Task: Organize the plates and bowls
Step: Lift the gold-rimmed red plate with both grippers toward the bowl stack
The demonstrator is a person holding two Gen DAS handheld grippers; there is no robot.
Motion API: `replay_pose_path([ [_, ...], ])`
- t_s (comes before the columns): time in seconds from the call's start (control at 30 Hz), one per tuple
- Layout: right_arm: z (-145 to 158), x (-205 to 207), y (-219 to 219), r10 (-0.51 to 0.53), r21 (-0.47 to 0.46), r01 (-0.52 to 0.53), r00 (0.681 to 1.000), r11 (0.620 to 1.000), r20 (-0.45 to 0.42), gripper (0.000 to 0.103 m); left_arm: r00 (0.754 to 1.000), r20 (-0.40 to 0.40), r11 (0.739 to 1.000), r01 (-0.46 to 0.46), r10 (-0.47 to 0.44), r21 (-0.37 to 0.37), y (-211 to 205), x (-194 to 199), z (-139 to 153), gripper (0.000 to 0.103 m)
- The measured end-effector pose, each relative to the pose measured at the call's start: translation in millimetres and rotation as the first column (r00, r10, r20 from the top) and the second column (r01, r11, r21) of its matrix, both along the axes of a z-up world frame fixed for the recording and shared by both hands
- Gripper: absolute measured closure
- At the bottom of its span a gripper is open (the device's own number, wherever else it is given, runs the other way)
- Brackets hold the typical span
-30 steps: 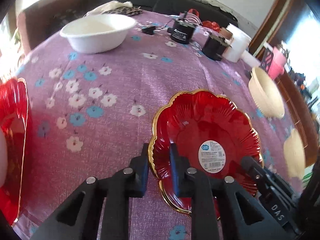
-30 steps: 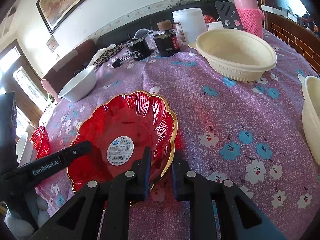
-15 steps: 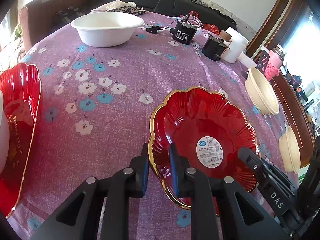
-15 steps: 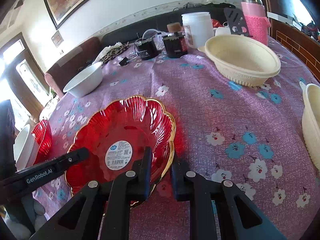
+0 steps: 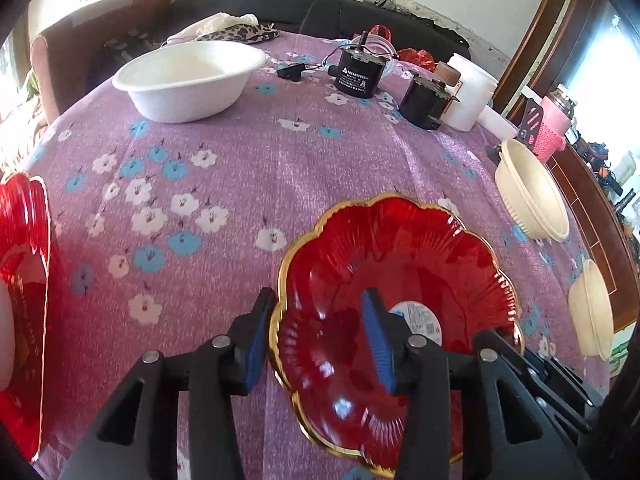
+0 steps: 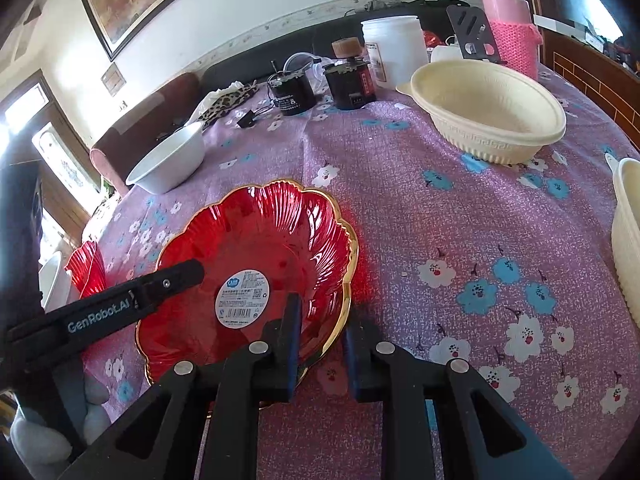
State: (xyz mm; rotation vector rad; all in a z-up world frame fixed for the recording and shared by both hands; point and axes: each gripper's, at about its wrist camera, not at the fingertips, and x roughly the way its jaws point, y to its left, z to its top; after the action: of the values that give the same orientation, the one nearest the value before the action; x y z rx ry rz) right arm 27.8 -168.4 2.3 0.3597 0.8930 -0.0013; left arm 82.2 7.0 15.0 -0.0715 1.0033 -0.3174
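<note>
A red scalloped plate with a gold rim lies on the purple flowered tablecloth. My left gripper is open, its jaws wide astride the plate's near left rim. My right gripper is shut on the plate's right rim. A second red plate sits at the left edge. A white bowl stands at the far left. Two cream bowls stand at the right; they also show in the right wrist view.
Two black motors, a white jar, a pink-sleeved flask and a black stand crowd the far side. A leopard-print cloth lies at the back. A dark sofa stands behind the table.
My left gripper's jaws have opened wide around the plate's rim, where before they were pinched on it. The right gripper still grips the opposite rim.
</note>
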Motion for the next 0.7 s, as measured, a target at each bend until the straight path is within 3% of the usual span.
replay_pose_path([
  [0.17, -2.3, 3.2, -3.1, -0.025, 0.025, 0.025, 1.000, 0.999, -0.002, 0.080, 0.998, 0.047, 0.993, 0.038, -0.043, 0.115, -19.0, -8.9, -1.5, 0.057],
  [0.27, -2.7, 1.7, -8.2, -0.033, 0.051, 0.033, 0.999, 0.998, -0.001, 0.080, 0.999, 0.032, 0.996, 0.030, -0.032, 0.087, -15.5, -13.0, 0.1, 0.058],
  [0.33, -1.7, 0.1, -8.3, -0.036, 0.047, 0.036, 0.999, 0.998, 0.000, 0.082, 1.000, 0.023, 0.998, 0.013, -0.014, 0.069, -9.3, -16.1, 1.3, 0.071],
  [0.43, 2.4, -4.3, -6.2, -0.039, 0.029, 0.038, 0.999, 0.999, 0.017, 0.086, 1.000, 0.012, 0.999, -0.022, 0.022, 0.026, 4.8, -21.5, 4.2, 0.081],
  [0.7, 28.8, -19.3, 14.8, -0.009, -0.006, 0.009, 0.994, 1.000, 0.113, 0.087, 0.993, 0.084, 0.996, -0.073, 0.077, -0.047, 37.6, -52.3, 33.3, 0.083],
])
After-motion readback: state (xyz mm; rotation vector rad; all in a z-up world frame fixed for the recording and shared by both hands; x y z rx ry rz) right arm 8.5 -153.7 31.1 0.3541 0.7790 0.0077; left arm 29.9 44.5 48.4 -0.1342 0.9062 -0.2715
